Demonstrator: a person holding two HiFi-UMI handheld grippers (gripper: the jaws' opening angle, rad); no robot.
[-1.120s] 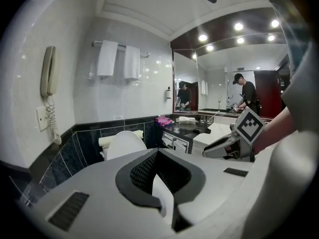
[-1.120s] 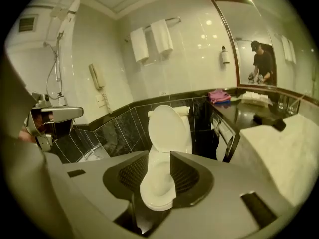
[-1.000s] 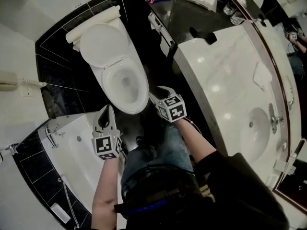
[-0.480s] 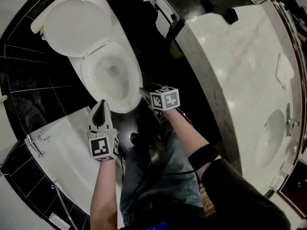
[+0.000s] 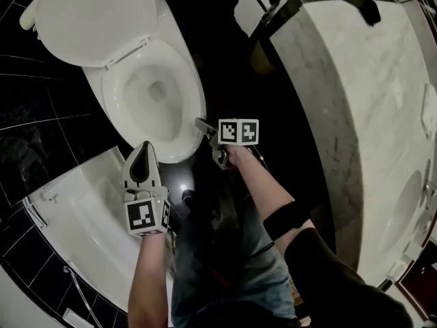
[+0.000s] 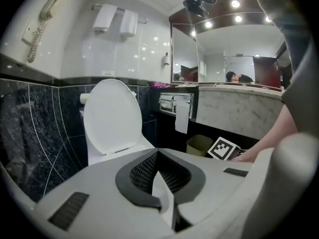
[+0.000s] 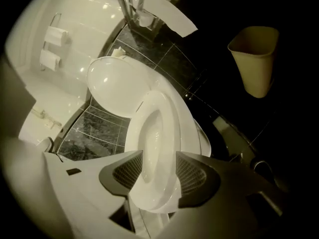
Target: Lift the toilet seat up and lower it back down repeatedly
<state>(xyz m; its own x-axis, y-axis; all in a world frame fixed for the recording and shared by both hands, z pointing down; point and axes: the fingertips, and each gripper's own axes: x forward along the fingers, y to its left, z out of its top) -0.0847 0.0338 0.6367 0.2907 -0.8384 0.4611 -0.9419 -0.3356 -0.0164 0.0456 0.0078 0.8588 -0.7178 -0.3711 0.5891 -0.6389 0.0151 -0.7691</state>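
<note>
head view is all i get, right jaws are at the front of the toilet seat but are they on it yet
Observer: Not yet. In the right gripper view, the jaws of the right gripper stand wide apart, having just been opening. The front rim of the toilet seat shows in the gap, unclamped.
Operator: ok and the left jaws
Observer: In the left gripper view, the jaws of the left gripper are together with nothing between them, aimed toward the raised toilet lid.
Operator: anything on the wall back there
Observer: A wall phone with a coiled cord hangs above and left of the lid, outside your frame.
</note>
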